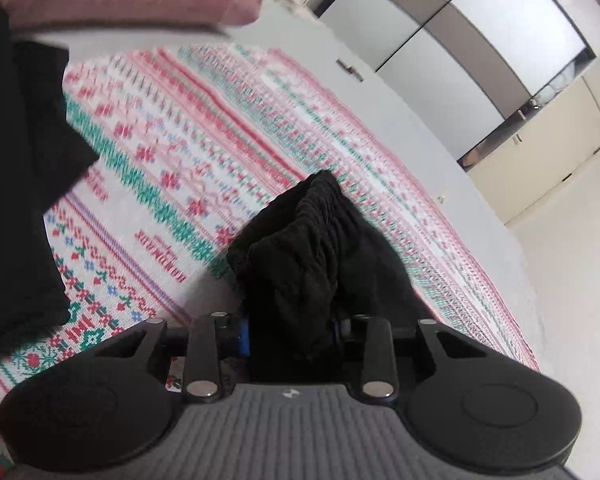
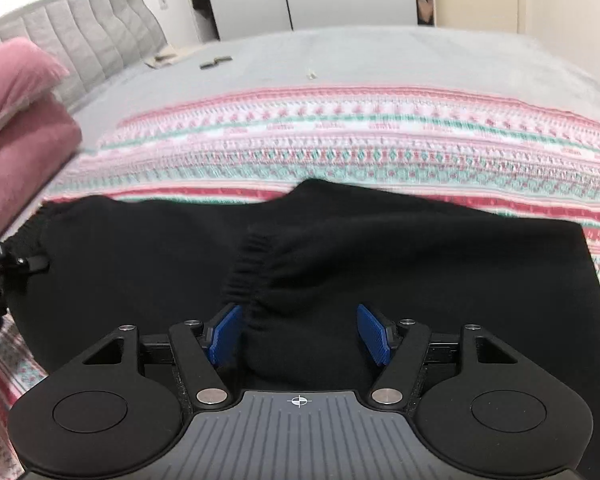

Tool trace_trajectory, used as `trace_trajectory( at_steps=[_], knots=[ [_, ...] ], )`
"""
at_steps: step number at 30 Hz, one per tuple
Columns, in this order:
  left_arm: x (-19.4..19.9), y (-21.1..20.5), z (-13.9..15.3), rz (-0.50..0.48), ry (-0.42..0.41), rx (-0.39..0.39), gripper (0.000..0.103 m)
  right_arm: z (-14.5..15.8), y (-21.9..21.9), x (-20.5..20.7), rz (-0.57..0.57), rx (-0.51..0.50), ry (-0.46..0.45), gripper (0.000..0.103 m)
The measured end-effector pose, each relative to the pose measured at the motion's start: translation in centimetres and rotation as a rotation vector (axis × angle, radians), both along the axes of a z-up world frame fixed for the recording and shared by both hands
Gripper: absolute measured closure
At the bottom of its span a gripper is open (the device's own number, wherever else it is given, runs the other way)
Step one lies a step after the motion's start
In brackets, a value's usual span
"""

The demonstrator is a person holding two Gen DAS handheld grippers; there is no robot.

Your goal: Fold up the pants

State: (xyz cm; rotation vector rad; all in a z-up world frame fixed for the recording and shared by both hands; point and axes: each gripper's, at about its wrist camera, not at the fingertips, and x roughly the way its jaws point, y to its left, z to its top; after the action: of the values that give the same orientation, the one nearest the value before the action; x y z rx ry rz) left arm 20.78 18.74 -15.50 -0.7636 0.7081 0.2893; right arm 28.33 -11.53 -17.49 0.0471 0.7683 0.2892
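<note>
The black pants (image 2: 380, 264) lie spread across a patterned blanket. In the right wrist view a ribbed elastic hem (image 2: 256, 276) rises between the blue pads (image 2: 224, 334) of my right gripper (image 2: 300, 334). Both pad faces show, so the jaws stand open around the cloth. In the left wrist view my left gripper (image 1: 290, 332) is shut on a bunched, gathered edge of the pants (image 1: 296, 248), which stands up from the blanket. More black cloth (image 1: 20, 168) fills the left edge of that view. The left gripper (image 2: 36, 264) also shows at the pants' left end.
The red, green and white knitted blanket (image 1: 188, 128) covers a grey bed sheet (image 2: 360, 56). Pink pillows (image 2: 16, 120) and a grey padded headboard (image 2: 84, 28) are at the left. Small items (image 2: 216, 62) lie on the sheet. Wardrobe doors (image 1: 460, 40) stand beyond the bed.
</note>
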Motion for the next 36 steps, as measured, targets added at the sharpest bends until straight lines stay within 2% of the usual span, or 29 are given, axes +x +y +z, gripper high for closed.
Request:
trace_trajectory(
  at_steps=[3,6,9,13,15,21,24,28,32,36],
  knots=[
    [-0.5,-0.7,1.3,0.005,-0.049,0.013,0.046,-1.7,0.1,0.9,0.002,-0.045,0.087,0.038],
    [-0.8,-1.9,3.2,-0.007,-0.106,0.045,0.046,-2.3,1.4,0.9,0.022,-0.131,0.052,0.038],
    [-1.0,-3.3,5.3,-0.045,-0.179,0.069,0.047,-1.2,0.7,0.7,0.01,-0.069,0.047,0.038],
    [-1.1,-5.7,7.4,-0.109,-0.281,0.127,0.047,-2.4,0.3,1.2,0.033,-0.077,0.071,0.036],
    [-1.0,-6.9,7.9,-0.136,-0.317,0.138,0.047,-2.1,0.3,1.2,0.027,-0.069,0.072,0.036],
    [-0.9,-9.3,9.3,-0.185,-0.402,0.145,0.047,0.5,-3.8,0.1,-0.097,0.127,0.032,0.033],
    [-0.5,-10.4,9.9,-0.21,-0.429,0.161,0.047,0.7,-6.5,0.3,-0.168,0.191,0.063,0.033],
    [0.2,-13.3,11.0,-0.269,-0.467,0.251,0.047,0.8,-9.2,0.2,-0.207,0.276,0.109,0.033],
    [1.1,-16.9,11.6,-0.342,-0.495,0.31,0.047,0.6,-11.6,0.4,-0.251,0.391,0.142,0.033],
    [2.4,-21.4,11.8,-0.449,-0.493,0.39,0.047,0.5,-15.0,0.4,-0.347,0.504,0.157,0.033]
  ],
)
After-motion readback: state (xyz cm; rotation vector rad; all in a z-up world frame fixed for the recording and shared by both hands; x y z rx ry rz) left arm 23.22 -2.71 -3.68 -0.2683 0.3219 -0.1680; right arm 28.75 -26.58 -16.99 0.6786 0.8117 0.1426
